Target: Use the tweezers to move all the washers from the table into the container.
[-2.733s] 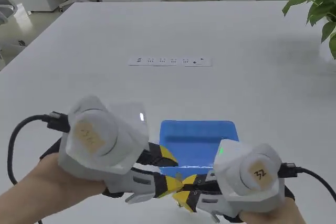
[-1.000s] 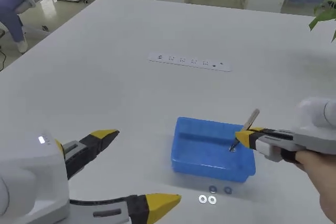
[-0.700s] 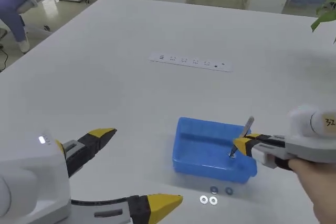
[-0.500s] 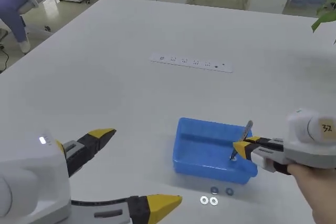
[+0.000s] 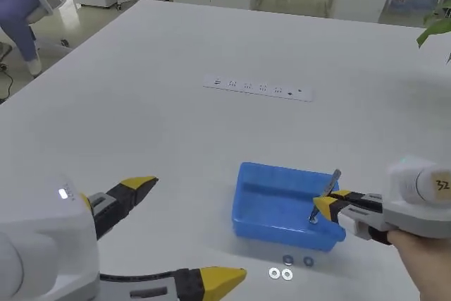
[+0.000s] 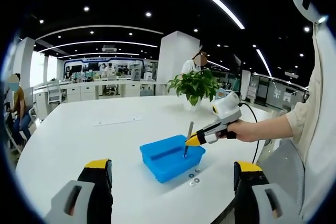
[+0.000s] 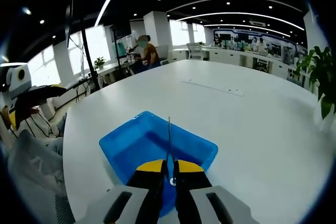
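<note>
"So, how do your claws stand?"

"My right gripper (image 5: 325,207) has its jaws pressed together on the tweezers (image 5: 330,185), which stand tilted with the tip down inside the blue container (image 5: 268,202). My left gripper (image 5: 194,228) is spread wide, low at the near left, well apart from it."

"And the washers?"

"I see a few washers (image 5: 287,273) lying on the white table (image 5: 176,125), just in front of the container's near wall. Whether the tip carries one, I cannot tell. Beyond the container a power strip (image 5: 257,89) lies flat on the table."
</note>
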The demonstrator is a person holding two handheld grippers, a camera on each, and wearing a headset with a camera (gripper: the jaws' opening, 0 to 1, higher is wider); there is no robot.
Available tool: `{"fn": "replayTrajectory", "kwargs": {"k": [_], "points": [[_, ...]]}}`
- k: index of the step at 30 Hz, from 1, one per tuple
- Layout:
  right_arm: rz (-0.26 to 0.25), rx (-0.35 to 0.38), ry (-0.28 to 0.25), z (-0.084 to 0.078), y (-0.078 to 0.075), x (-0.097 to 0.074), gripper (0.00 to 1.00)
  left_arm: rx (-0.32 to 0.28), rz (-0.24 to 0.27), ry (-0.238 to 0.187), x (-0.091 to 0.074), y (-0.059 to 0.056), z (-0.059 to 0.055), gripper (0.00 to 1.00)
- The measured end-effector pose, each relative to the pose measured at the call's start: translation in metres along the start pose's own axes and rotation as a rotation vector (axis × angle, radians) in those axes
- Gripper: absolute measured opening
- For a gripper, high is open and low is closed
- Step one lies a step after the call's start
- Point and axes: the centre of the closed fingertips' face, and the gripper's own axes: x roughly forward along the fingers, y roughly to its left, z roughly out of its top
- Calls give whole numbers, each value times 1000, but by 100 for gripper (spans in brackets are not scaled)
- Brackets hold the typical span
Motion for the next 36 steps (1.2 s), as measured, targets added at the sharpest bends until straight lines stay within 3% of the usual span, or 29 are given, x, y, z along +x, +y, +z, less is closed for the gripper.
{"fn": "replayTrajectory", "kwargs": {"k": [9, 12, 18, 23, 27, 32, 36], "points": [[27, 12, -115, 24, 15, -26, 3, -3, 0, 2, 0, 0, -1, 99], [40, 22, -161, 34, 27, -40, 3, -7, -2, 5, 1, -2, -2, 99], [77, 36, -201, 40, 41, -57, 3, -8, -14, 6, 4, -6, -3, 99], [115, 60, -182, 27, 54, -63, 3, -10, -21, 8, 6, -9, -4, 99], [114, 86, -141, 7, 58, -59, 3, -10, -28, 16, 8, -11, -6, 99], [87, 118, -65, -24, 51, -43, 3, -8, -32, 13, 9, -12, -4, 99], [67, 115, -42, -33, 48, -35, 3, -9, -31, 10, 8, -10, -2, 99]]}}
